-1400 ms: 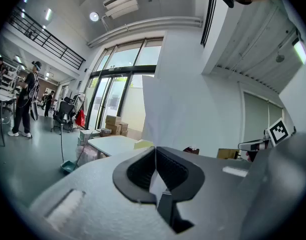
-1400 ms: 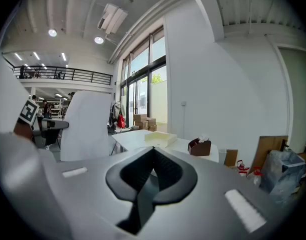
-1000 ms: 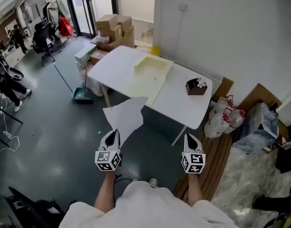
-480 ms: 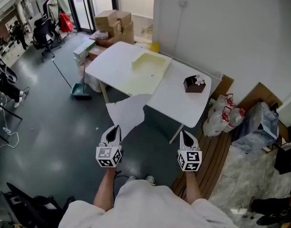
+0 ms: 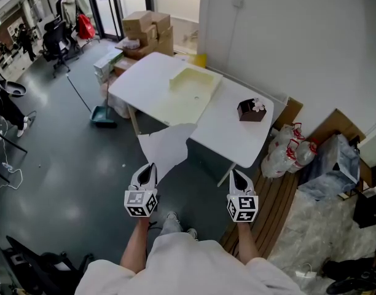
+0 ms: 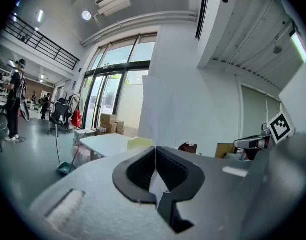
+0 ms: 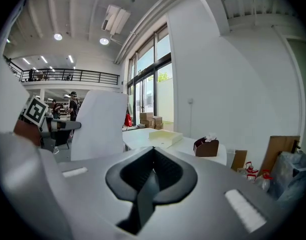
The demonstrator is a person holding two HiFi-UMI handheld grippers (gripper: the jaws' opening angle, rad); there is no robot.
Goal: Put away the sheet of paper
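The white sheet of paper [image 5: 165, 147] hangs in the air just short of the white table [image 5: 151, 82], its lower corner pinched in my left gripper [image 5: 149, 166], which is shut on it. In the left gripper view the sheet [image 6: 160, 109] stands up from the closed jaws of my left gripper [image 6: 155, 153]. My right gripper [image 5: 236, 174] is level with it to the right, shut and holding nothing; in its own view my right gripper [image 7: 153, 153] has its pads together and the sheet [image 7: 95, 124] shows at the left. A pale yellow tray [image 5: 195, 81] lies on the table.
A brown tissue box [image 5: 251, 109] sits on the table's right end. Cardboard boxes [image 5: 146, 31] stand behind the table, a dustpan with a broom [image 5: 103, 117] to its left. Plastic bags [image 5: 288, 152] and wooden boards [image 5: 280, 204] lie at the right by the wall.
The person has stepped a little toward the table. My left gripper has come slightly forward with the sheet still in it. The right gripper has barely shifted.
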